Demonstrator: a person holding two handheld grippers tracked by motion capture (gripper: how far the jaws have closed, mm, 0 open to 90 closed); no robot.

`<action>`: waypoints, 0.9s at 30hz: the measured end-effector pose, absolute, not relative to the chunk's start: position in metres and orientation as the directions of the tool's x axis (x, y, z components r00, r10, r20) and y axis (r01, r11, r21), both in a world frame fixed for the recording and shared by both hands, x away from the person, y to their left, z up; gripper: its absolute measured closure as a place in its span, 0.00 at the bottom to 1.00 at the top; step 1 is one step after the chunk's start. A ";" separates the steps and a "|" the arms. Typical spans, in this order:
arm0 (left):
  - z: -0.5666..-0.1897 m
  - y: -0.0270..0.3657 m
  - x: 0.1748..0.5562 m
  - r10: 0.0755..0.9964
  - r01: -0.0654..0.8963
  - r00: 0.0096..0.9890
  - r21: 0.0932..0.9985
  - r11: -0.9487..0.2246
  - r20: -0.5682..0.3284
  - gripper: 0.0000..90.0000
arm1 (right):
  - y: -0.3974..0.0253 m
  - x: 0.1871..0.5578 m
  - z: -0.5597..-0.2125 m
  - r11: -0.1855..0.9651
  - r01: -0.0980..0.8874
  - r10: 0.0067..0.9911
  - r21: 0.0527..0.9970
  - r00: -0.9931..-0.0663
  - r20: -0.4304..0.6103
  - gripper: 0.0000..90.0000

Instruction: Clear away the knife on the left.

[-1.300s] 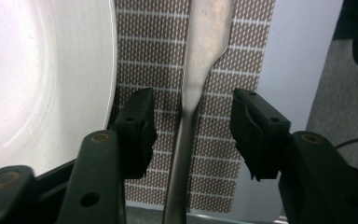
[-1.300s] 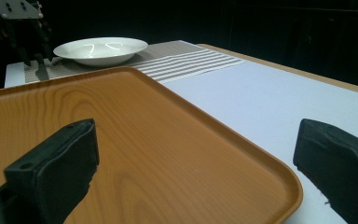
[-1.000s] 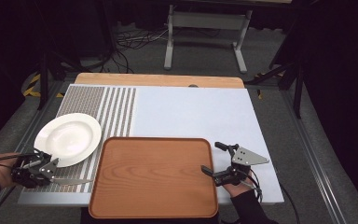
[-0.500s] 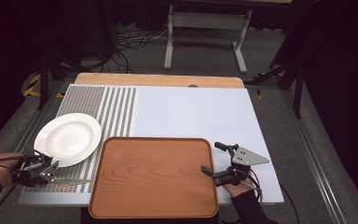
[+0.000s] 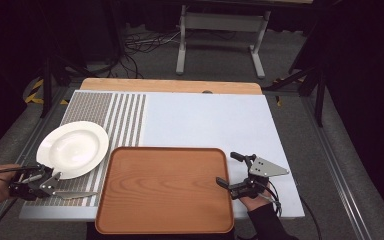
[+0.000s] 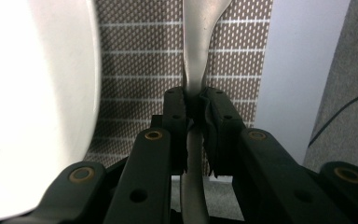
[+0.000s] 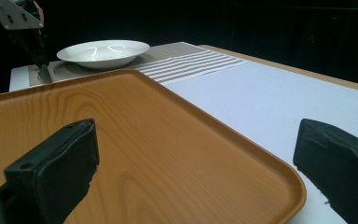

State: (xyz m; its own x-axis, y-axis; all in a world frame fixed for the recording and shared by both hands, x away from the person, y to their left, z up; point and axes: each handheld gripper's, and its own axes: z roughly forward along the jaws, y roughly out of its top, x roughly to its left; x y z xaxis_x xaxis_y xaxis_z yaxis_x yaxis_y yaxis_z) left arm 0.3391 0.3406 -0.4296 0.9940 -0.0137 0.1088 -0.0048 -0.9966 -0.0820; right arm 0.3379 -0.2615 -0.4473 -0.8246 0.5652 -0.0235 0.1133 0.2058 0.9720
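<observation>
Little has moved since earlier. The left gripper (image 5: 47, 184) stays clamped on the knife (image 6: 196, 51) beside the plate (image 5: 73, 148). Keep it level; the right gripper (image 5: 232, 172) gapes at the tray (image 5: 165, 190).

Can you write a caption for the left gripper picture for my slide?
Left gripper pinching a silver knife over a striped mat, beside a white plate.
</observation>
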 end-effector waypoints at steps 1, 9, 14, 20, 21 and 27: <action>-0.427 0.341 0.339 -0.016 -0.007 0.994 -0.081 -0.997 0.112 0.89 | -0.261 0.338 -0.447 0.205 0.114 0.566 0.972 -0.824 -0.023 0.01; -0.404 0.339 0.339 0.031 0.036 0.990 -0.030 -0.999 0.137 0.89 | -0.262 0.338 -0.447 0.203 0.116 0.567 0.972 -0.824 -0.020 0.01; -0.385 0.332 0.338 0.072 0.073 0.987 -0.006 -0.997 0.141 0.89 | -0.262 0.338 -0.447 0.201 0.115 0.567 0.973 -0.823 -0.020 0.01; -0.370 0.325 0.338 0.093 0.088 0.985 0.040 -0.995 0.146 0.89 | -0.262 0.338 -0.447 0.200 0.114 0.566 0.973 -0.824 -0.020 0.01; -0.368 0.324 0.337 0.110 0.102 0.983 0.059 -0.993 0.147 0.89 | -0.263 0.338 -0.447 0.199 0.113 0.566 0.973 -0.824 -0.019 0.01; -0.357 0.315 0.339 0.181 0.164 0.976 0.140 -0.977 0.118 0.89 | -0.263 0.338 -0.447 0.198 0.111 0.565 0.974 -0.825 -0.021 0.01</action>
State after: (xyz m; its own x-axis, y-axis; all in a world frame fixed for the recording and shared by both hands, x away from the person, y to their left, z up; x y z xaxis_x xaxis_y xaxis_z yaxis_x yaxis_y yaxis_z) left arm 0.3388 0.3154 -0.3572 0.9764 0.1810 0.1182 0.1641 -0.9765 0.1396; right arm 0.3376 -0.2629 -0.4470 -0.8251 0.5647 -0.0206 0.1111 0.1979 0.9739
